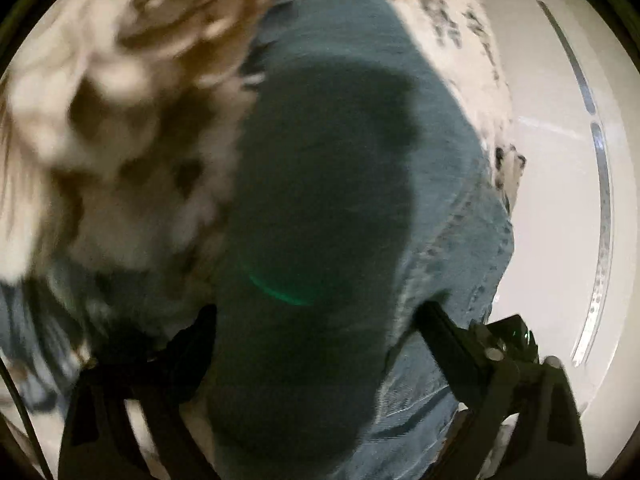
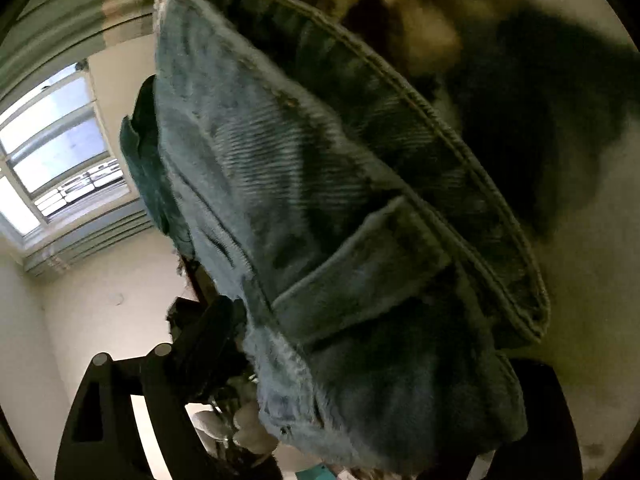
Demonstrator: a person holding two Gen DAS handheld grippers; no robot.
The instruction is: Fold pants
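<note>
Blue denim pants [image 1: 344, 128] fill the left wrist view, lying over a white and brown patterned cover. My left gripper [image 1: 316, 320] sits close over the denim with its fingers [image 1: 444, 324] spread wide on either side of a dark shadowed stretch of cloth; no grip on it shows. In the right wrist view the pants [image 2: 320, 208] hang bunched with the waistband seam and a belt loop showing. My right gripper [image 2: 352, 380] is shut on the denim, lifted off the surface; its right finger is hidden by cloth.
The patterned bed cover [image 1: 120, 128] lies left and behind the pants. A white floor or panel with a curved grey strip [image 1: 600, 184] is at the right. The right wrist view shows a window [image 2: 52, 152], curtains and a pale wall.
</note>
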